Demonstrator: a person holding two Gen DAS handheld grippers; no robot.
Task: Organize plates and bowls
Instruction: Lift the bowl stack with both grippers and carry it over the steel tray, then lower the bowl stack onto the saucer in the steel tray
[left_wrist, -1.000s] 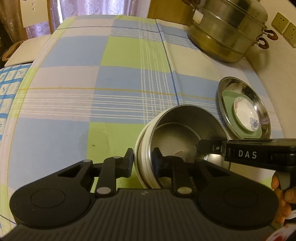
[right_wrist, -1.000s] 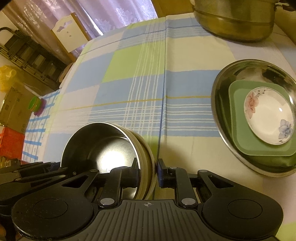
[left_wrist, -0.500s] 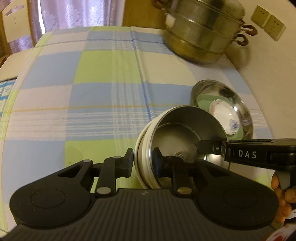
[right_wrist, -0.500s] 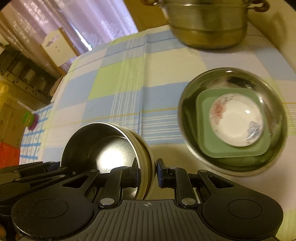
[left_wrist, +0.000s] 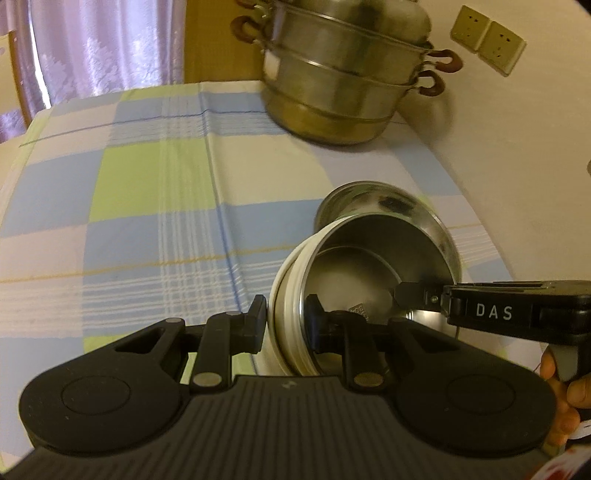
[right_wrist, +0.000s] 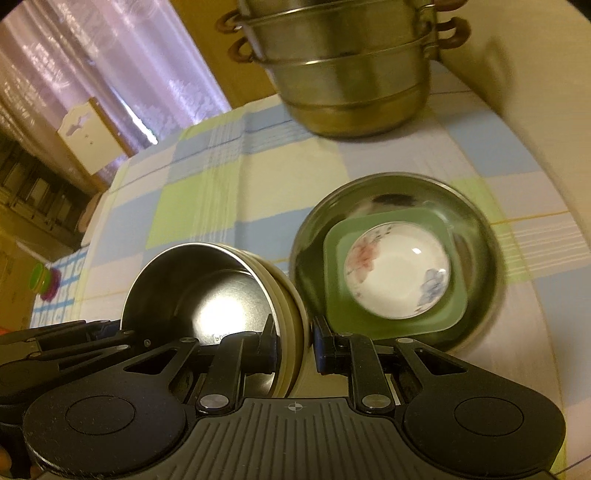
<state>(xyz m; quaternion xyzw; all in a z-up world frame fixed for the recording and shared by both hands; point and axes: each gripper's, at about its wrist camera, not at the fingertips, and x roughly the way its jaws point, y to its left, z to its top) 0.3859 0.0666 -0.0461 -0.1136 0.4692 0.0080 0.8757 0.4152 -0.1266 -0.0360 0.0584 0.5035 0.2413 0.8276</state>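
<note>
A steel-lined bowl with a cream outer wall (left_wrist: 373, 269) (right_wrist: 207, 291) hangs above the table, gripped from both sides. My left gripper (left_wrist: 286, 321) is shut on its left rim. My right gripper (right_wrist: 293, 339) is shut on its right rim and shows as the "DAS" tool (left_wrist: 491, 312) in the left wrist view. Just beyond the bowl lies a wide steel dish (right_wrist: 476, 229) (left_wrist: 354, 195). It holds a green square plate (right_wrist: 456, 299) with a white flowered saucer (right_wrist: 397, 278) on top.
A tall stacked steel steamer pot (left_wrist: 343, 77) (right_wrist: 343, 70) stands at the back by the wall. The checked tablecloth (left_wrist: 147, 184) covers the table. The wall with sockets (left_wrist: 487, 40) lies to the right. A white chair back (right_wrist: 79, 129) stands past the far left edge.
Both grippers have carried the bowl forward and to the right, up to the steel dish. The steamer pot looms larger. Both grips are unchanged.
</note>
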